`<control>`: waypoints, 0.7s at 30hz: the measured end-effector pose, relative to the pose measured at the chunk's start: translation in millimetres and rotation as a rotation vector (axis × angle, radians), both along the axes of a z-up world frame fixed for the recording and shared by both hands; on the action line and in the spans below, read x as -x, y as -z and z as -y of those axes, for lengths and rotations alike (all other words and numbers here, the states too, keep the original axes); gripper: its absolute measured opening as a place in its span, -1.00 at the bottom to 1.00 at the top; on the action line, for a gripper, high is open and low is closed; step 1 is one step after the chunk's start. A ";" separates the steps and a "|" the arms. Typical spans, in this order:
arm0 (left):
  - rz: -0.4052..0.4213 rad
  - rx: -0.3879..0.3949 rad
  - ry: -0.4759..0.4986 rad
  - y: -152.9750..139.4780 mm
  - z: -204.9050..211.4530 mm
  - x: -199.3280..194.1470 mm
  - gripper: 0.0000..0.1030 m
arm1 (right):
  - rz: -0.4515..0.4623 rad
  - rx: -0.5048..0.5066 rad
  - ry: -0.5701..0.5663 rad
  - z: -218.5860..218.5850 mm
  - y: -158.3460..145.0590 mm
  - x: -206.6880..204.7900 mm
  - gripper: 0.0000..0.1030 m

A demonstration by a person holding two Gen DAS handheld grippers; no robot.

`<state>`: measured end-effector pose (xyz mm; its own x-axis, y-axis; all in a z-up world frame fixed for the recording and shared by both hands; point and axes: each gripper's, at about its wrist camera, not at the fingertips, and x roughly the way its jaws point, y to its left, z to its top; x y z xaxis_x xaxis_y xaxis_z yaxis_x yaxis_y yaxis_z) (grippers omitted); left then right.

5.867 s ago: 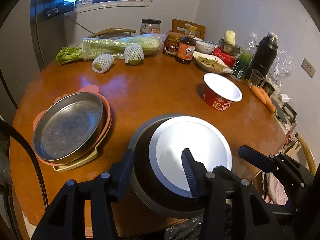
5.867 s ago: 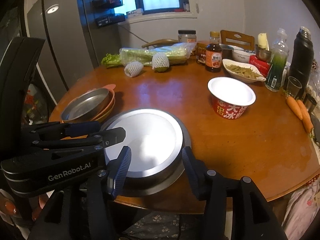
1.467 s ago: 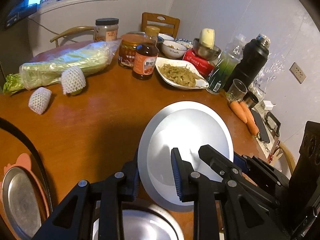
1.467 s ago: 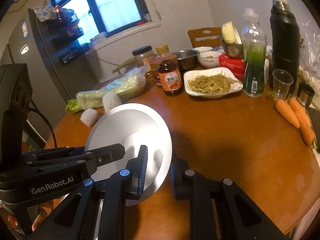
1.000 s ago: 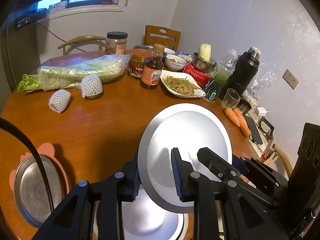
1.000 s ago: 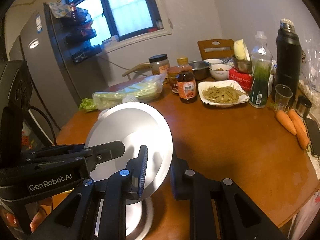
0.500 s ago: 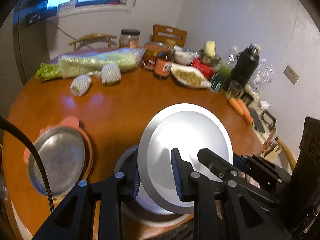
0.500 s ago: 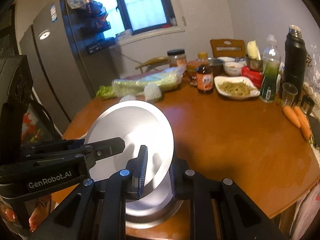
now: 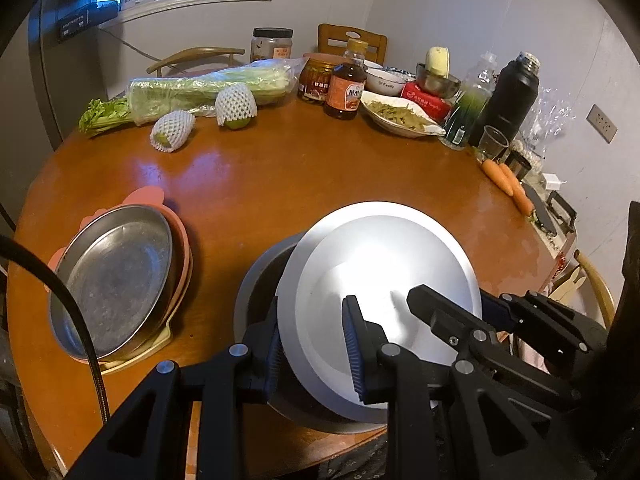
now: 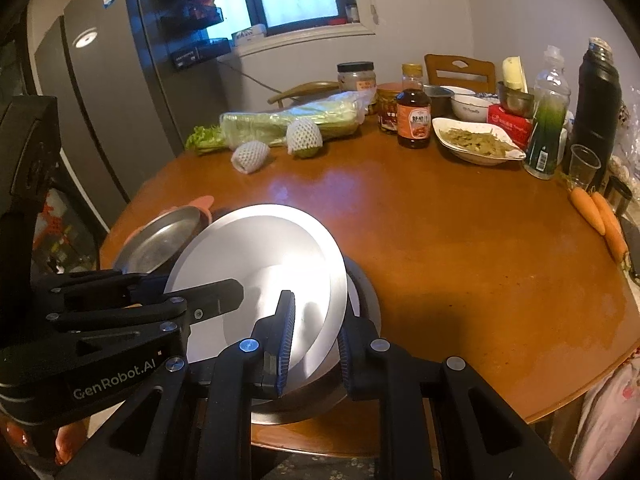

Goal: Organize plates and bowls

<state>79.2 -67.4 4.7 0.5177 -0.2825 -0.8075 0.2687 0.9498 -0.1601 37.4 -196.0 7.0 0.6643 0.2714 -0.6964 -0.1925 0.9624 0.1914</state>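
Note:
A pale round plate [image 9: 384, 276] [image 10: 256, 256] hangs tilted over a dark, wider bowl [image 9: 256, 280] [image 10: 368, 292] at the table's near edge. My left gripper [image 9: 314, 344] is shut on the plate's left rim, with one finger under it and one on top. My right gripper [image 10: 316, 340] is shut on the opposite rim. Each gripper also shows in the other's view: the right gripper [image 9: 456, 308] and the left gripper [image 10: 200, 300]. A steel pan [image 9: 112, 276] [image 10: 164, 236] rests on a pink tray [image 9: 148, 196] to the left. The plate hides the inside of the bowl.
Along the table's far side lie wrapped cabbage [image 9: 208, 88], two netted fruits [image 9: 236, 104], a sauce bottle [image 9: 346, 84], jars, a dish of food [image 9: 396, 118], a black flask [image 9: 508, 100], a plastic cup and carrots [image 9: 508, 184]. A fridge [image 10: 92, 100] stands left; chairs behind.
Both grippers, still shut on the plate, have drawn back toward the near edge and sunk toward the dark bowl. The steel pan on the left shows more fully.

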 end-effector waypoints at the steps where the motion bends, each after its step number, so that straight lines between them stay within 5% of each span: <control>1: 0.001 -0.007 -0.001 1.2 0.6 -0.4 -0.47 | -0.002 0.004 0.000 -0.4 0.9 -1.0 -0.58; 11: 0.043 -0.064 -0.014 4.6 4.7 -3.7 -0.45 | -0.012 0.073 0.009 -3.9 10.6 -6.4 -0.57; 21: 0.039 -0.004 -0.032 4.1 -13.4 -2.6 -0.22 | -0.015 0.078 0.019 -2.9 8.8 -6.6 -0.33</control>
<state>81.8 -54.0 0.6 0.5576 -0.2622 -0.7876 0.2439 0.9587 -0.1464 44.0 -193.1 -1.8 0.6579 0.2037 -0.7250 -0.1718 0.9779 0.1189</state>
